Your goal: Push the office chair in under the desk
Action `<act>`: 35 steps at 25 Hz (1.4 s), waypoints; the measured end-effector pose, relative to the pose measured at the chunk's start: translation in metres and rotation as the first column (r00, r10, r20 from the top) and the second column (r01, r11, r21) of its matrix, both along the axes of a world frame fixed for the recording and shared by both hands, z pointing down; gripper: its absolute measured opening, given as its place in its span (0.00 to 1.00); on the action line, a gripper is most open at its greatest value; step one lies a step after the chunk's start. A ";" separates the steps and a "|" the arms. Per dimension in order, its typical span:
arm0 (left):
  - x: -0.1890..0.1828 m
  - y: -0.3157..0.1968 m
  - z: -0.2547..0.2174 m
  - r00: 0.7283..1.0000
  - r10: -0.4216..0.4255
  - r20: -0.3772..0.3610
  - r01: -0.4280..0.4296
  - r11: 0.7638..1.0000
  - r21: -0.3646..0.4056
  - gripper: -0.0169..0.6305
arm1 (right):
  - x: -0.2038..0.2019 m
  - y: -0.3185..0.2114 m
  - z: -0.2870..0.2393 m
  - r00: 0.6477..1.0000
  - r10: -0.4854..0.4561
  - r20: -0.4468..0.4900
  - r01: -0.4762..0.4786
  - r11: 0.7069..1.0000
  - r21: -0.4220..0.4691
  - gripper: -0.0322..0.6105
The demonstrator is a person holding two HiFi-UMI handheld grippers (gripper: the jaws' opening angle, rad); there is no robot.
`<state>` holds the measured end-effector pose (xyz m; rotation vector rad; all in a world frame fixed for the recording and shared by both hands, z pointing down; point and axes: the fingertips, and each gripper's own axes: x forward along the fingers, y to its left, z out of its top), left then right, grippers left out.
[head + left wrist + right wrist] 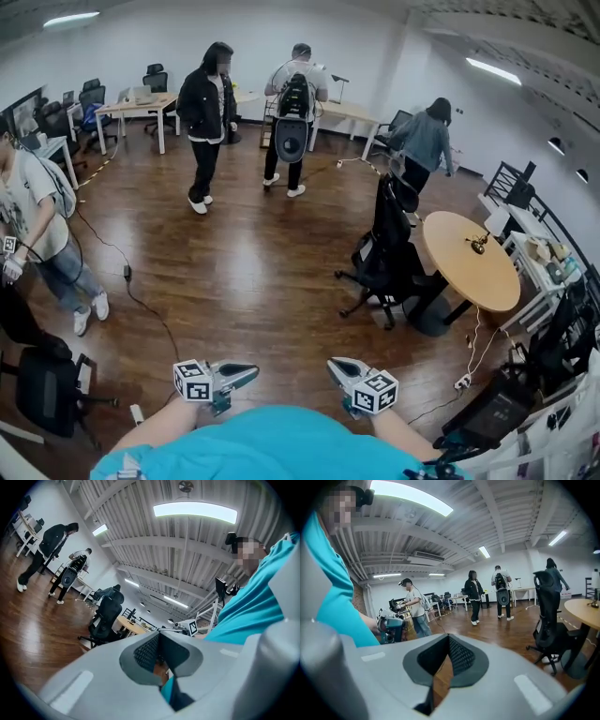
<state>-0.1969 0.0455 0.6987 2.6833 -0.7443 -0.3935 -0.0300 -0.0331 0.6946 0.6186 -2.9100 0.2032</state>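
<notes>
A black office chair (386, 253) stands on the wood floor just left of a round wooden table (469, 262), its back towards me. It also shows as the chair (107, 616) by the table (133, 627), and as the chair (548, 616) by the table (586, 611). My left gripper (246, 375) and right gripper (336, 367) are held close to my body, well short of the chair. Both are shut with nothing between the jaws. The left gripper (159, 637) and right gripper (449, 639) point at each other's side.
Three people stand at the far desks (136, 105), and another person (33, 225) stands at the left. A second black chair (47, 384) sits low at the left. A cable (131, 281) runs over the floor, and a power strip (462, 382) lies near the table.
</notes>
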 end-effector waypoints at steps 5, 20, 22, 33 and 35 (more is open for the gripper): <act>0.069 0.041 -0.006 0.999 -0.016 -0.029 0.016 1.000 -0.004 0.19 | 0.066 0.061 0.008 1.000 -0.010 0.006 0.010 1.000 0.004 0.05; 0.153 0.173 -0.058 0.994 -0.108 -0.007 0.108 0.993 0.039 0.19 | 0.158 0.185 0.004 0.996 -0.084 0.034 0.086 0.994 -0.066 0.05; 0.140 0.199 -0.060 0.993 -0.114 -0.002 0.114 0.992 0.058 0.19 | 0.147 0.208 0.003 0.995 -0.094 0.032 0.096 0.993 -0.065 0.05; 0.022 0.336 -0.044 0.991 -0.130 0.027 0.128 0.991 0.049 0.19 | 0.028 0.327 -0.006 0.989 -0.097 0.115 0.118 0.975 -0.190 0.05; 0.011 0.350 -0.047 0.991 -0.129 0.028 0.128 0.991 0.043 0.19 | 0.012 0.341 -0.012 0.987 -0.109 0.122 0.133 0.968 -0.211 0.05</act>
